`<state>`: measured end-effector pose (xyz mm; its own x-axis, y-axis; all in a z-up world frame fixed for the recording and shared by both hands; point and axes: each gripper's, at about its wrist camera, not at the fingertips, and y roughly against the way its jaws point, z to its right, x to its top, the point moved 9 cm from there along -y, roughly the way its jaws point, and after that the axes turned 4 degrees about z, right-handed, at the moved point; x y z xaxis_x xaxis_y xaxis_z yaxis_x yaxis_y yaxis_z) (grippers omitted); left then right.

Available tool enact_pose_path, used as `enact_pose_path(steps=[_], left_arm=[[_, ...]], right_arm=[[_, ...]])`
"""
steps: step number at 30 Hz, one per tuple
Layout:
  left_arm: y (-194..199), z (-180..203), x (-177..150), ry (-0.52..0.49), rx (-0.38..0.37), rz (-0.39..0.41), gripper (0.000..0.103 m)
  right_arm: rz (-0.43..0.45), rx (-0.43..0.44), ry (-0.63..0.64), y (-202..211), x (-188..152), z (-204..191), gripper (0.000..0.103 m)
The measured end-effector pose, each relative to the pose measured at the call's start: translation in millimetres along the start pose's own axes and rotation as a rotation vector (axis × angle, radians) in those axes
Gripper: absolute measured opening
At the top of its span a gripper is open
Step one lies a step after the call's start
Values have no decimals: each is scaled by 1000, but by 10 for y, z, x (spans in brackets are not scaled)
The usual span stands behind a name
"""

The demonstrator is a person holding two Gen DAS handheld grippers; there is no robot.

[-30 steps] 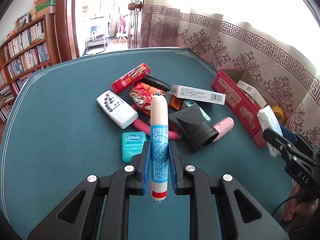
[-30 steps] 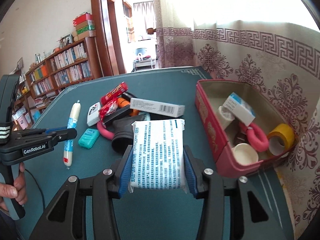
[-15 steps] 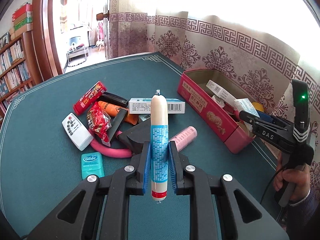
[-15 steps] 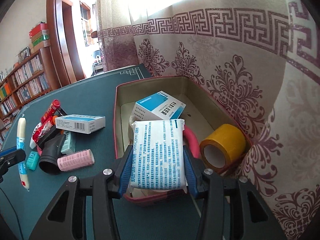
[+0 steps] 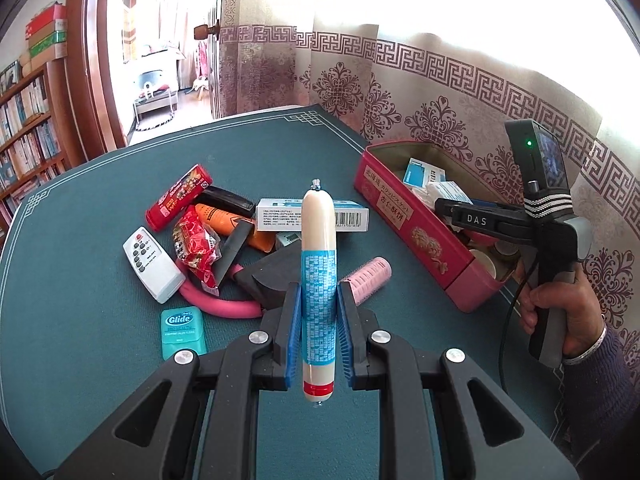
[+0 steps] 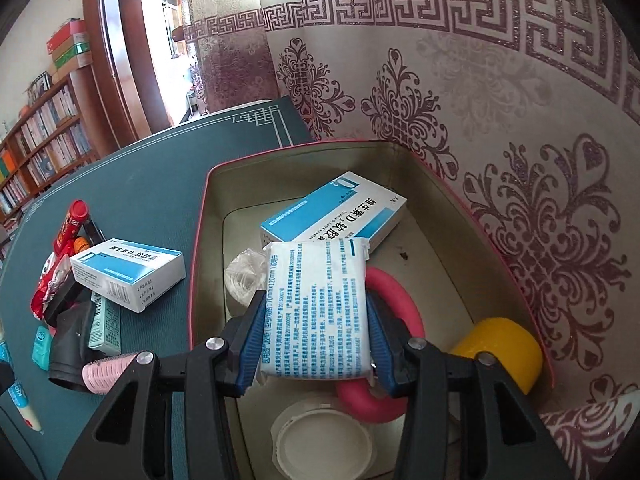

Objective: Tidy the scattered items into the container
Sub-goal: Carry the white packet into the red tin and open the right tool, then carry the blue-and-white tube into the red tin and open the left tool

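My left gripper point(image 5: 319, 312) is shut on a cream sausage stick with a blue label point(image 5: 318, 280), held above the green table in front of the pile of scattered items. The red tin point(image 5: 404, 216) stands to its right. In the right wrist view my right gripper point(image 6: 316, 320) is shut on a white packet with blue print point(image 6: 316, 304), hanging over the open red tin point(image 6: 198, 264). Inside the tin lie a blue-white box point(image 6: 336, 212), a pink ring point(image 6: 394, 300), a yellow tape roll point(image 6: 500, 346) and a white lid point(image 6: 324, 444).
On the table lie a white remote point(image 5: 152, 264), a teal floss case point(image 5: 183, 330), a red tube point(image 5: 178, 196), a red snack bag point(image 5: 196, 250), a white-blue box point(image 5: 280, 220), a pink roller point(image 5: 366, 278) and a black nozzle point(image 5: 268, 280). A patterned curtain point(image 6: 480, 128) hangs right behind the tin.
The right gripper carried the white packet rightward from the table to above the tin's inside. The left gripper swung right with the sausage earlier, then kept still.
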<state>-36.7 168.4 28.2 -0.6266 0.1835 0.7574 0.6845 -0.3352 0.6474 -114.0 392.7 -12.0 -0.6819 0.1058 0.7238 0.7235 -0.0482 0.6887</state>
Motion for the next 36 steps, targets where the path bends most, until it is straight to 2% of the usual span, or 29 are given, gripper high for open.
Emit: enact_pose_path(steps=[3,6,10,18,25,31,33,35,36], left_arm=[[-15,63,20,-10,-10,-2,19],[-61,167,58,-17,-37,-8,19],[-136,412,144,-44,-86,-12,19],[-364,925,376,-89,-177,-12,19],[-584,1357,598,-111,-260,-11,19],[-799,1632,603,-116,-305,-31,20],[-839,1662,579,-106,-318,-46,25],[-850,1642,563,-90,-318,-50,40],[-843,1616,563,-84,-309,-46,43]], right_arm=[[27,16,-24,64,-17,14,56],[104,-2,-23,284,-61,52,74],[226,-78,3,660,-224,100,74],[361,-102,-56,1112,-494,201,77],[367,-97,-129,1233,-613,352,78],[370,-99,-153,1294,-695,436,78],[368,-98,-158,1296,-711,448,78],[366,-97,-163,1294,-711,458,78],[366,-96,-163,1297,-710,458,78]])
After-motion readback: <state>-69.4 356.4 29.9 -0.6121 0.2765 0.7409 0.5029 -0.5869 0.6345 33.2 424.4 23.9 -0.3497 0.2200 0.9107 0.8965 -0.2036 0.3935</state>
